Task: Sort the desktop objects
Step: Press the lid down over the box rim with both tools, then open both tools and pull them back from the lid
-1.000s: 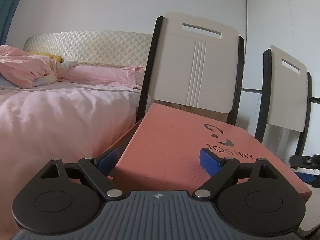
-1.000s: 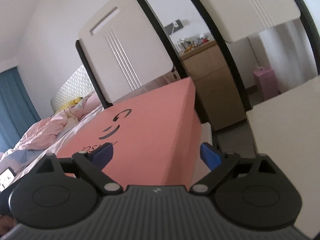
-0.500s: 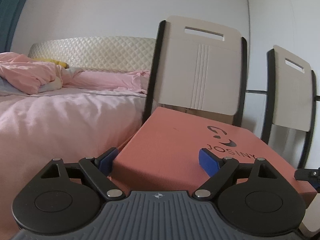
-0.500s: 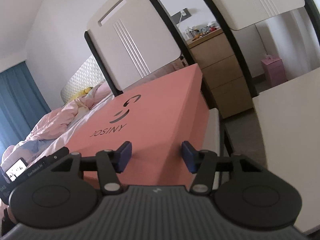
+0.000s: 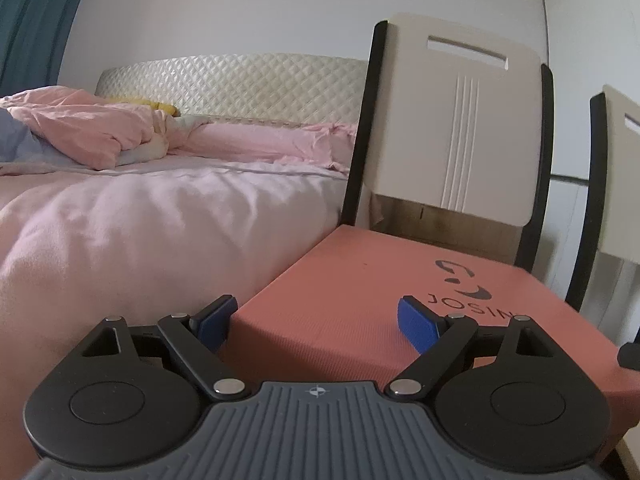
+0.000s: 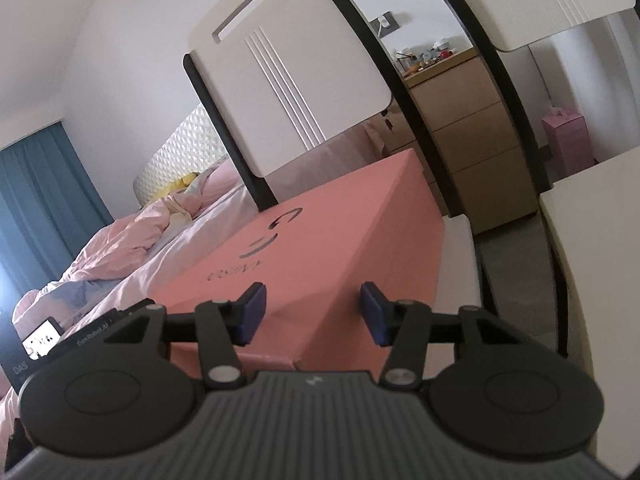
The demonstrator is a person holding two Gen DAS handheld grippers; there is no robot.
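A pink bed (image 5: 140,208) filled the left of the room. Beside it, a chair (image 5: 456,132) carried a salmon box (image 5: 400,300) on its seat, reaching the seat's front edge. Your left gripper (image 5: 316,320) was spread wide at the box's near corner. Your right gripper (image 6: 310,312) was partly open, straddling another corner, pads apart from it.

White walls, teal curtain (image 5: 36,20) at the left. A bed (image 5: 160,216) with pink bedding meets a quilted cream headboard (image 5: 240,84). Two cream, black-framed chair backs (image 5: 456,128) stand near a wooden dresser (image 6: 472,116)
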